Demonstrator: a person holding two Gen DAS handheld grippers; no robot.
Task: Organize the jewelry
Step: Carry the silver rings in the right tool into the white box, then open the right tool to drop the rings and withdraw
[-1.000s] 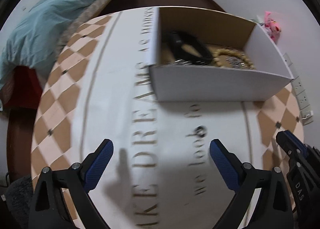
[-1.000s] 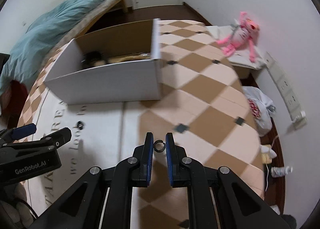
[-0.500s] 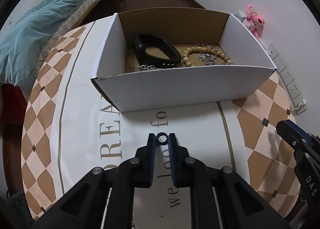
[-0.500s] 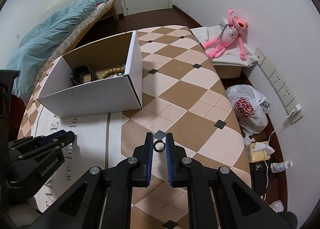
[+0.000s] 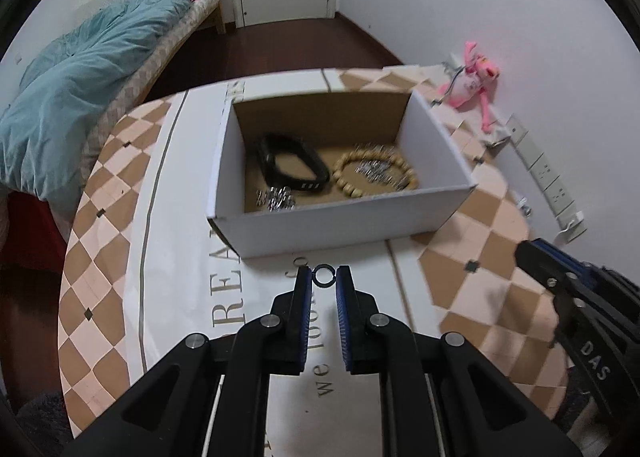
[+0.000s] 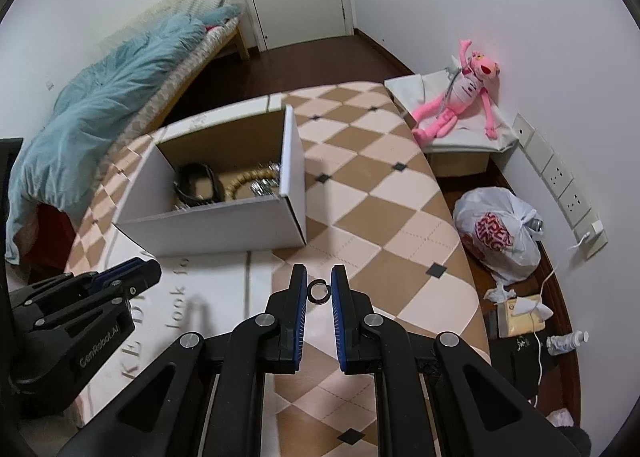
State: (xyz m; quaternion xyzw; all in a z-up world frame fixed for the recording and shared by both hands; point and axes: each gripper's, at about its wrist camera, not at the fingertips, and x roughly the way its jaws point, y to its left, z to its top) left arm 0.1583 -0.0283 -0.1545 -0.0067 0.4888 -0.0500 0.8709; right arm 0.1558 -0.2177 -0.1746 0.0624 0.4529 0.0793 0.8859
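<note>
My left gripper is shut on a small dark ring, held above the table just in front of the white cardboard box. My right gripper is shut on a second dark ring, held above the checkered tablecloth to the right of the box. Inside the box lie a black band, a wooden bead bracelet and silver chains. The left gripper also shows in the right wrist view; the right one shows in the left wrist view.
The table carries a checkered cloth with lettering. A bed with a teal duvet stands at the left. A pink plush toy, a white plastic bag and wall sockets are to the right.
The left gripper closed on a ring from the table and lifted it. Both grippers rose higher above the table. The right gripper kept hold of its ring.
</note>
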